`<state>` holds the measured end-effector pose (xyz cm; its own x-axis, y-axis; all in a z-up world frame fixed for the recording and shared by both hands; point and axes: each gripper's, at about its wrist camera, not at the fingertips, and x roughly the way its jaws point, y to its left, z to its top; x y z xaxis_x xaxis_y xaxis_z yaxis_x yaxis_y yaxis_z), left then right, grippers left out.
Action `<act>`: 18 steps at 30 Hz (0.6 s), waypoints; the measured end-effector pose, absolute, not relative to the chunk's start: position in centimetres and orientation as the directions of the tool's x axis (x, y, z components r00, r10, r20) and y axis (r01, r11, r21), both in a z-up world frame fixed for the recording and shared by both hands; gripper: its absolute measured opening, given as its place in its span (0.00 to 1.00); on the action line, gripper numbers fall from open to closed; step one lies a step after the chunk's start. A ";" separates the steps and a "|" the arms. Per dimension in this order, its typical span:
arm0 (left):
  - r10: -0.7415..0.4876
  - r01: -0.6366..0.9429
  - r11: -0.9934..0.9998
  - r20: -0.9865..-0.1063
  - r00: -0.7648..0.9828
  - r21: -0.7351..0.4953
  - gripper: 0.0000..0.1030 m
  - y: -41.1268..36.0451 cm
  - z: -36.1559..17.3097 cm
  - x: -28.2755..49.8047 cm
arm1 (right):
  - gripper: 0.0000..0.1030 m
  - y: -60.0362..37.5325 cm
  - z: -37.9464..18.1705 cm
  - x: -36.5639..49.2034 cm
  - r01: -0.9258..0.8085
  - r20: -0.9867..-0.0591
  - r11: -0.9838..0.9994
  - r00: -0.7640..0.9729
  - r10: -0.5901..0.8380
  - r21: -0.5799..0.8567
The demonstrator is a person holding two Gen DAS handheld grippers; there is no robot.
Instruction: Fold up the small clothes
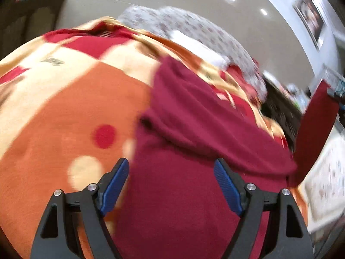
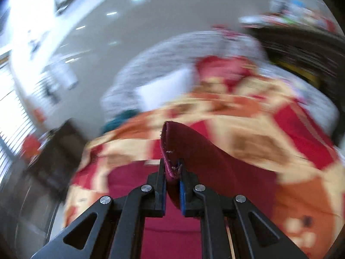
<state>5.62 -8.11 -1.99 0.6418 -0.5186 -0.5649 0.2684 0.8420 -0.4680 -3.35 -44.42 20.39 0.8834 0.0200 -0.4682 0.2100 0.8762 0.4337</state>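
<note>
Left gripper [image 1: 171,185]: fingers spread wide, nothing between them. It hovers over the maroon garment [image 1: 194,129], which lies on the orange/cream/red patterned blanket [image 1: 64,112] of a bed. The left finger [image 1: 114,187] sits roughly over the garment's left edge, where maroon meets blanket; the right finger sits over the cloth body. Ahead of the fingers a thick fold or ridge runs across the garment. My read: it's set up to pin or pick the near edge while the other side does the lifting.

Further right in the left view, one corner of the garment stands up off the bed, pulled toward the right gripper, which is barely visible at the frame edge.

Right gripper [image 2: 172,168]: fingers clamped onto the garment's hemmed edge [image 2: 170,151], loose threads showing at the pinch. Cloth rises ahead of the fingers as a raised flap and the rest trails below them onto the blanket. Grabbing at the hem gives control of the whole edge for carrying it over.

Beyond the blanket there's a grey patterned pillow [image 1: 183,23].

Both views are motion-blurred, so exact edge contact on the left side is unclear. Judgement: mid-fold, with the flap lifted but not laid down.
</note>
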 end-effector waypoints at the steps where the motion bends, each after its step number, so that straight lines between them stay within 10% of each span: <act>1: -0.500 0.238 0.847 -0.558 0.662 -0.476 0.79 -7.4 -2.0 5.6 | 0.09 -41.4 21.1 -1.6 0.153 -0.456 0.891 0.887 0.067 0.427; 14: -0.434 0.130 0.850 -0.537 0.723 -0.511 0.79 -4.9 -1.9 5.8 | 0.10 -23.5 5.6 13.9 0.035 -0.698 0.955 0.690 0.191 0.296; 18: -0.438 0.136 0.852 -0.545 0.715 -0.506 0.79 -5.0 -2.0 5.8 | 0.29 -24.8 3.6 14.3 0.034 -0.677 0.921 0.688 0.260 0.388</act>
<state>5.80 -5.05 -2.03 0.7151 -0.4380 -0.5448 0.1359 0.8516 -0.5062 14.32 -24.80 3.65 0.6880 0.2605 -0.6774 0.0337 0.9209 0.3884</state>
